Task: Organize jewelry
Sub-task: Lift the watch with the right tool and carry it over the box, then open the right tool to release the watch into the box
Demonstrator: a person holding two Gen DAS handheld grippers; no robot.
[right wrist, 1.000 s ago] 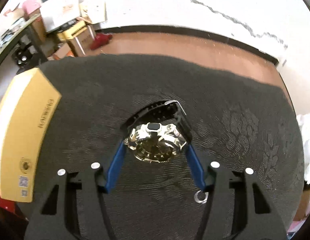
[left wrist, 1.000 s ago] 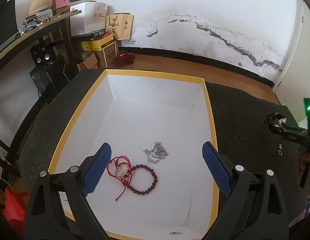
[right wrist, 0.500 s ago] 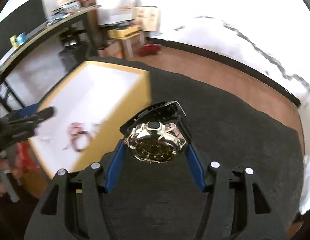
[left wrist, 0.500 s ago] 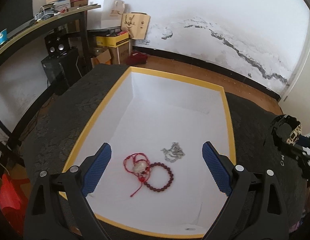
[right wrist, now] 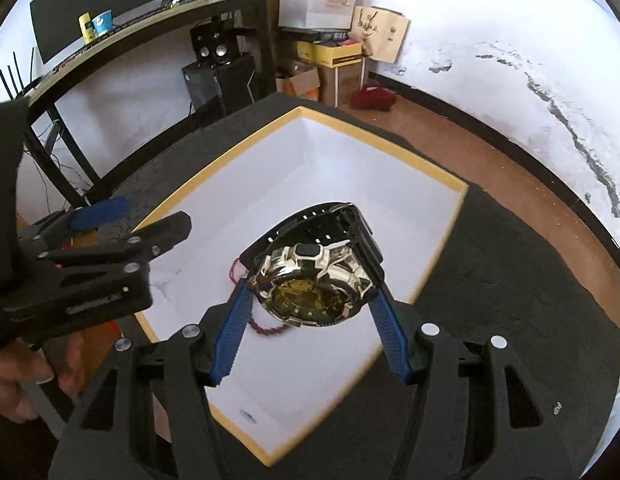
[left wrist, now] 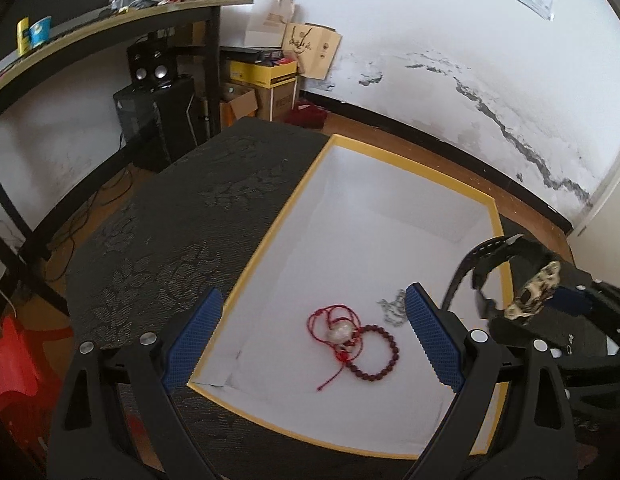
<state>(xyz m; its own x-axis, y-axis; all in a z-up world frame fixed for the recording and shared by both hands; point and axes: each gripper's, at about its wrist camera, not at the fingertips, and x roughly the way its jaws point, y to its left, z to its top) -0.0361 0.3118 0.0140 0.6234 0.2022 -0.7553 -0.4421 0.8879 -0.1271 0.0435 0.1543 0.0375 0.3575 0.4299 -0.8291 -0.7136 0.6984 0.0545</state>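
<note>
Now we carry the watch (right wrist: pixel 310 280), clamped in our right hand-held gripper (right wrist: pixel 310 308), above the box (right wrist: pixel 454 216); next, lower and release beside the bracelets (left wrist: pixel 372 350). Left hand-held gripper (left wrist: pixel 310 332) gapes empty.

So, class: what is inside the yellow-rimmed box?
Inside the box lie a red cord pendant, a dark bead bracelet and a silver chain, the chain partly hidden by the left tool's finger. The watch hangs above.

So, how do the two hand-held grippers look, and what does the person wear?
Both the left gripper and the right gripper have black angular frames with silver round bolts and blue ribbed pads. The hand shows a dark sleeve.
</note>
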